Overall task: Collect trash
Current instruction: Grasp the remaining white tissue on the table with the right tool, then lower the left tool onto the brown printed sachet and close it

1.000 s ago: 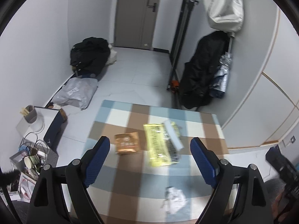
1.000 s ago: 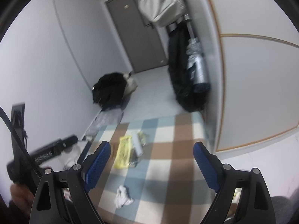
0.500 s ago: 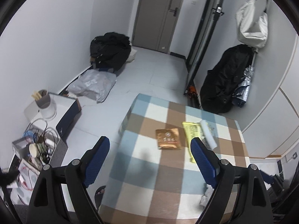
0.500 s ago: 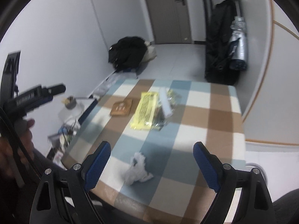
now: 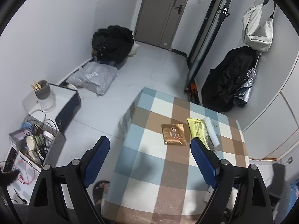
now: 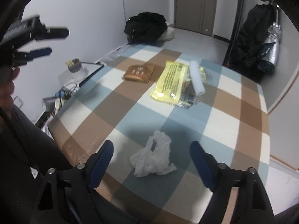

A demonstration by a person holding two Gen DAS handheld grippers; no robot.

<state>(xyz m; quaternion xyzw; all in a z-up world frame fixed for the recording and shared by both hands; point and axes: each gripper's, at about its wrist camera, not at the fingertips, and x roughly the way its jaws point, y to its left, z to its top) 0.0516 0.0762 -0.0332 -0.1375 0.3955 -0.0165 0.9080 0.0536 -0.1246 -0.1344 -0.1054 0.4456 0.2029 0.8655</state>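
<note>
Tissue (image 6: 154,156) crumpled at lower centre between spread right gripper (image 6: 151,154), brown packet (image 6: 139,72) and yellow wrapper (image 6: 172,82) mid-frame on checked worktop (image 6: 233,112), left gripper (image 5: 149,159) spread, empty.

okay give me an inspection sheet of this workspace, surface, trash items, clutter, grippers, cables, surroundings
Surface: checked tablecloth covers the table.
Job's things: crumpled white tissue; brown sachet; yellow wrapper; white roll lying on the wrapper.
Clutter: paper cup and box of oddments beside the table.
Grippers: left gripper open, empty; right gripper open, over the tissue.
Cables: loose wires on the side box.
Surroundings: door, black bags, hanging coat.
</note>
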